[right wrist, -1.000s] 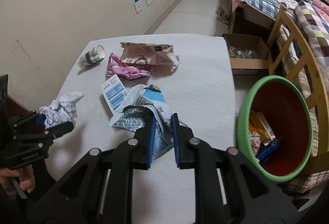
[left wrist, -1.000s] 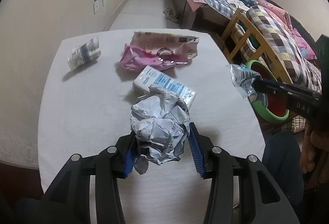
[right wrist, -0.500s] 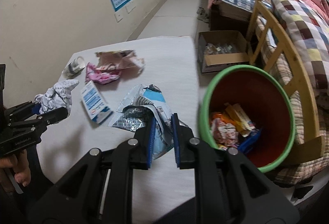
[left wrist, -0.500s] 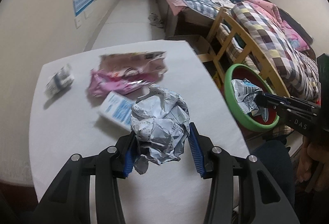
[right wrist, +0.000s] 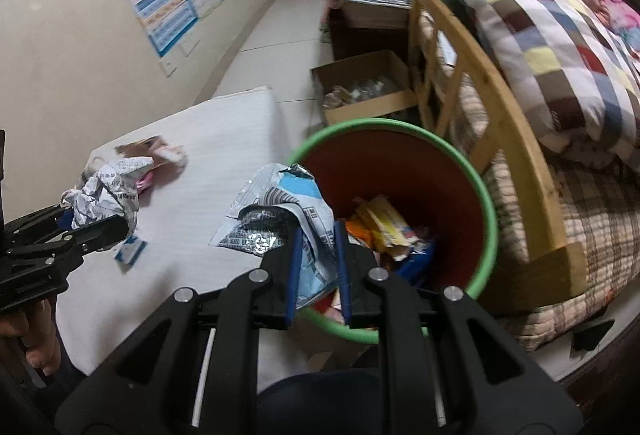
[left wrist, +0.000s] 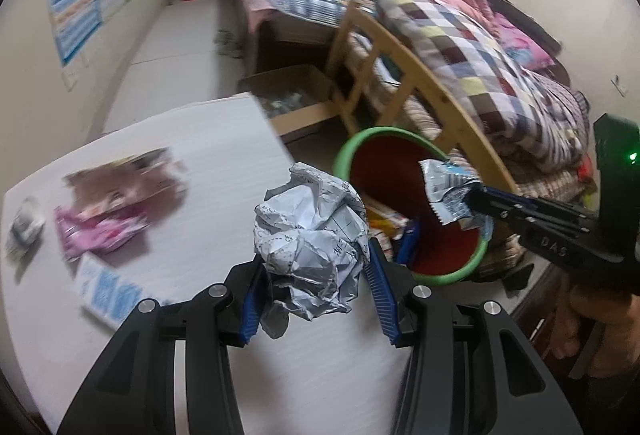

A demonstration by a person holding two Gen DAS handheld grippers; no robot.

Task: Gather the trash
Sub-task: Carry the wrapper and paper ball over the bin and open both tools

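My left gripper point(left wrist: 316, 267) is shut on a crumpled ball of printed paper point(left wrist: 308, 235), held above the white table point(left wrist: 224, 139) near its right edge. My right gripper point(right wrist: 317, 235) is shut on a silver and blue foil wrapper point(right wrist: 280, 211), held over the near rim of the green bin point(right wrist: 486, 195). The bin has a red inside and holds several wrappers point(right wrist: 384, 227). The bin point(left wrist: 344, 155) and the foil wrapper point(left wrist: 448, 191) also show in the left wrist view.
On the table lie a pink wrapper point(left wrist: 100, 231), a torn pink-brown bag point(left wrist: 128, 179), a blue and white packet point(left wrist: 108, 291) and a small cup point(left wrist: 24, 227). A wooden bed frame point(right wrist: 480, 115) and a cardboard box point(right wrist: 368, 87) stand behind the bin.
Both grippers have swung right from the table toward the bin, each still holding its trash. The right gripper's wrapper now hangs over the bin's rim.
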